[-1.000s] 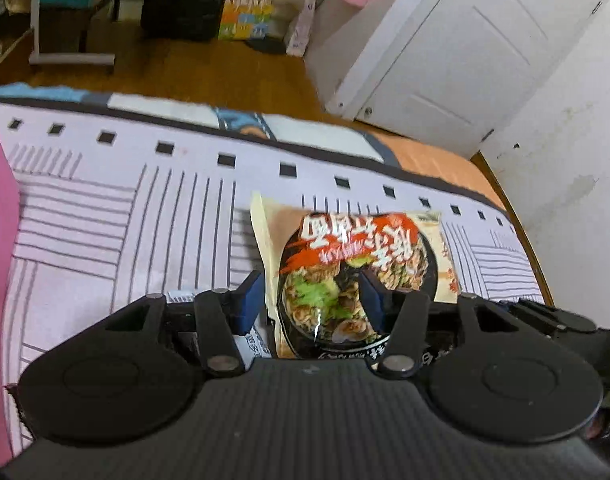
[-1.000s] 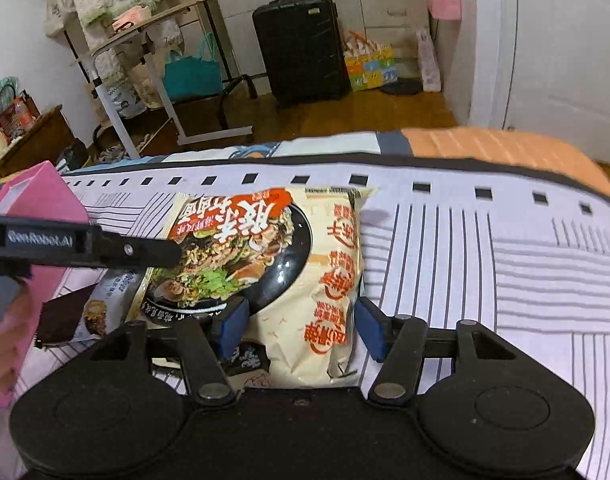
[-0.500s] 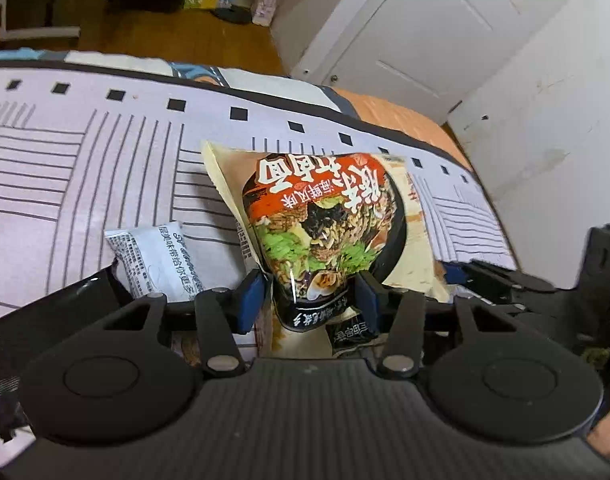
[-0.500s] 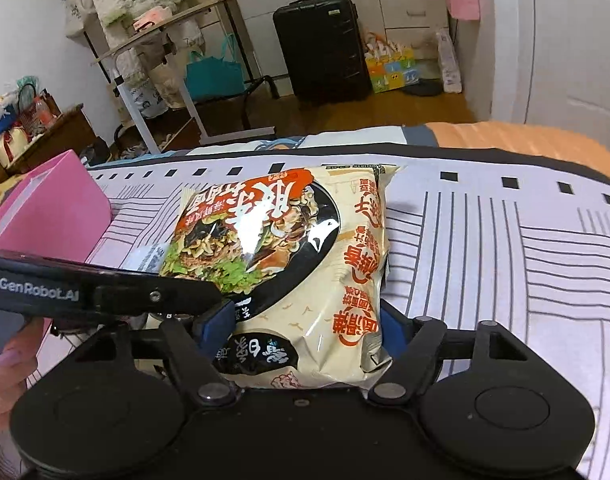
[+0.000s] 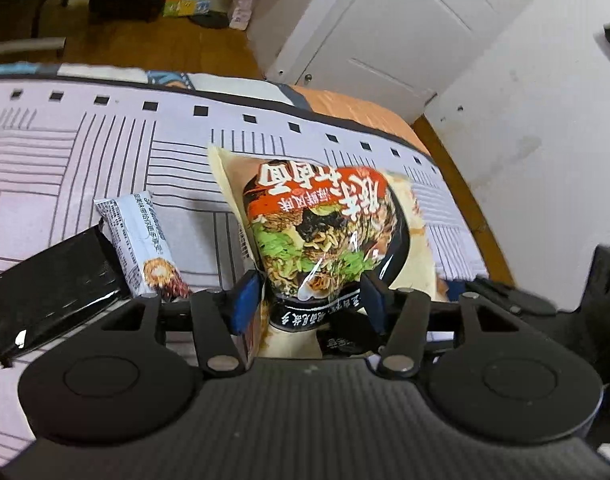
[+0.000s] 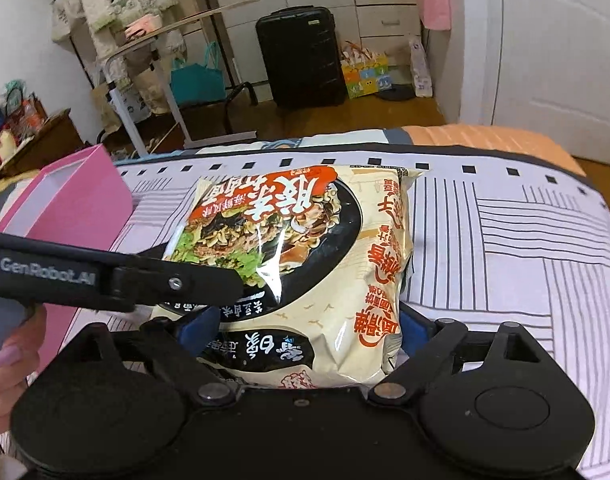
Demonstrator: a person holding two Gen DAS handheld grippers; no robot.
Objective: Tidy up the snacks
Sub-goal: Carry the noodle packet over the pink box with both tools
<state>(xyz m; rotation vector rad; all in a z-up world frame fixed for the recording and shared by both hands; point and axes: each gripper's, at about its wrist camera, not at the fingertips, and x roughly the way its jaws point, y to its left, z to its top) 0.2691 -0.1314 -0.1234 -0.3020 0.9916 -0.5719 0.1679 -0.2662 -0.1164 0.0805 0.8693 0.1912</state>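
Note:
A large cream noodle pack [image 6: 305, 264] with a black bowl picture is held above the striped bed; it also shows in the left wrist view [image 5: 329, 236]. My right gripper [image 6: 305, 332] is shut on its near end, blue pads pressing both sides. My left gripper [image 5: 309, 300] is shut on the pack's near corner, and its black arm [image 6: 105, 272] crosses the right wrist view. A small white snack packet [image 5: 141, 240] and a black packet [image 5: 49, 288] lie on the bed left of the left gripper.
A pink box [image 6: 69, 216] stands open on the bed at the left. The striped bedspread [image 6: 505, 248] stretches to the right. Behind the bed are a black suitcase [image 6: 301, 56], a rack [image 6: 153, 64] and a white door [image 5: 389, 36].
The noodle pack has been lifted off the bed between both grippers, tilting up. The small white packet and black packet came into view beneath it on the left.

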